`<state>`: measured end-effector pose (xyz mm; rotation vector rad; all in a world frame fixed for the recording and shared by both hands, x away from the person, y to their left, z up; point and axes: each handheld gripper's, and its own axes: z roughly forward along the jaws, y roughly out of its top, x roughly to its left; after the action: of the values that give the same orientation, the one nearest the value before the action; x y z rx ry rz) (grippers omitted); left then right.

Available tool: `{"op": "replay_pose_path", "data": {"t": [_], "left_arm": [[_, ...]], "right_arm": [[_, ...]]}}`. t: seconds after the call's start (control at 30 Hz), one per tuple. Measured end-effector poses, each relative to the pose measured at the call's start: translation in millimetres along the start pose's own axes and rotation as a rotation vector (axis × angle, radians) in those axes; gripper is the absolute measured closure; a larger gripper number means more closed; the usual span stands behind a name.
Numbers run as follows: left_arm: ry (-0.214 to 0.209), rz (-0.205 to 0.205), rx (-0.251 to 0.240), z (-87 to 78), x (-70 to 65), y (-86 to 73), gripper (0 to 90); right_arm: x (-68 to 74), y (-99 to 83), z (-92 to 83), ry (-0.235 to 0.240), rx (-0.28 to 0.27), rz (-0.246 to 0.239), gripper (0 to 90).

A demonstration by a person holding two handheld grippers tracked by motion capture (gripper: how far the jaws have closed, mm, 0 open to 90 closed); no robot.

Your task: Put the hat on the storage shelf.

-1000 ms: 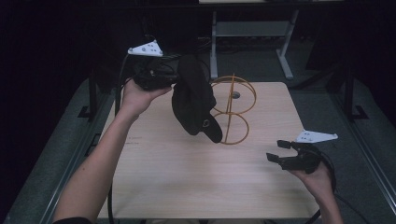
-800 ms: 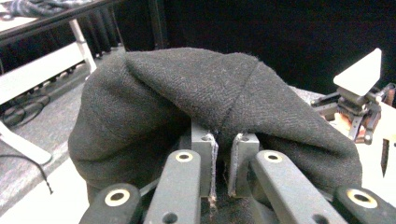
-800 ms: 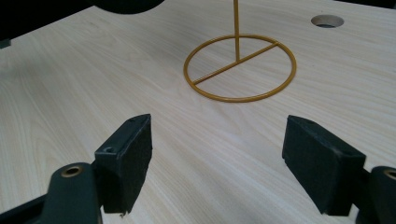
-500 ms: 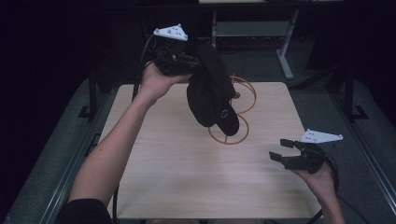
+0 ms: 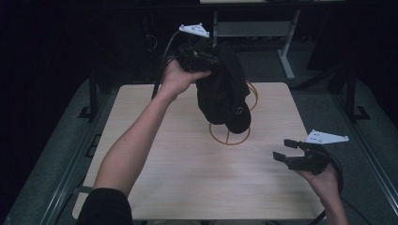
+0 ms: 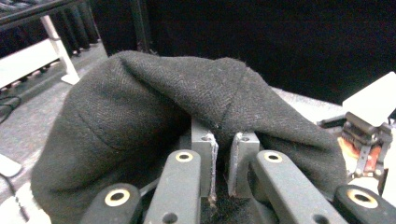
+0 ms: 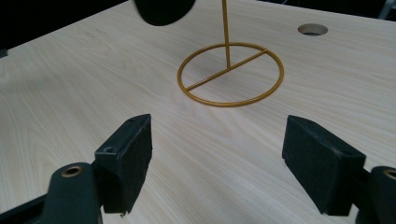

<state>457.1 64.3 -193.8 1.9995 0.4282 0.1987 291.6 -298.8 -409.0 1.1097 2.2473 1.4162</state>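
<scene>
The pale wooden table [image 5: 187, 187] carries a thin gold wire stand [image 5: 229, 135] with a round ring base and an upright rod. No bowl or box is on it. Above this stand hangs a black woollen flat cap [image 5: 223, 91], lifted off the table and held in the air. The left gripper [image 5: 199, 58] has its jaws pressed together on a fold of the cap's cloth, as the left gripper view shows [image 6: 224, 158]. Compared with one second ago, the left hand has carried the cap farther from the person and a little to the right, over the stand. The right gripper [image 5: 293, 152] rests near the table's right edge, jaws wide apart, nothing between them, in the same place as before.
</scene>
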Motion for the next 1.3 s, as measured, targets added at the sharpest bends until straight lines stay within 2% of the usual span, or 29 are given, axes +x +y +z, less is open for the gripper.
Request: {"op": "replay_pose_path", "data": {"t": [0.23, 0.37, 0.57, 0.67, 0.73, 0.83, 1.03, 1.3], "left_arm": [[-0.028, -0.017, 0.001, 29.4, -2.6, 0.6, 83.6], [-0.033, -0.045, 0.007, 44.1, -2.0, 0.3, 83.5], [-0.033, -0.071, 0.089, 70.9, -1.5, -1.4, 81.1], [-0.052, -0.069, 0.114, 81.9, -3.6, -1.6, 73.8], [-0.058, -0.069, 0.094, 83.9, -4.8, 0.5, 69.1], [-0.035, -0.053, 0.108, 84.9, -6.0, 1.3, 65.8], [-0.014, -0.054, 0.113, 78.7, -4.0, 1.5, 62.3], [-0.007, -0.057, 0.120, 69.8, -4.3, 0.1, 59.1]], "right_arm": [[0.2, -0.5, 1.9, 0.012, 0.010, 0.004, 24.0], [0.6, -1.0, 2.8, 0.014, 0.014, 0.001, 24.0], [0.4, -2.4, 5.0, 0.019, 0.021, -0.001, 24.0], [-0.2, -3.3, 5.6, 0.020, 0.023, 0.003, 24.0], [-0.5, -3.8, 5.6, 0.019, 0.023, 0.005, 24.0], [-0.9, -4.9, 5.3, 0.021, 0.021, 0.006, 24.0], [-1.2, -5.9, 4.5, 0.018, 0.022, 0.012, 24.0], [-1.0, -6.9, 5.4, 0.013, 0.025, 0.008, 23.7]]}}
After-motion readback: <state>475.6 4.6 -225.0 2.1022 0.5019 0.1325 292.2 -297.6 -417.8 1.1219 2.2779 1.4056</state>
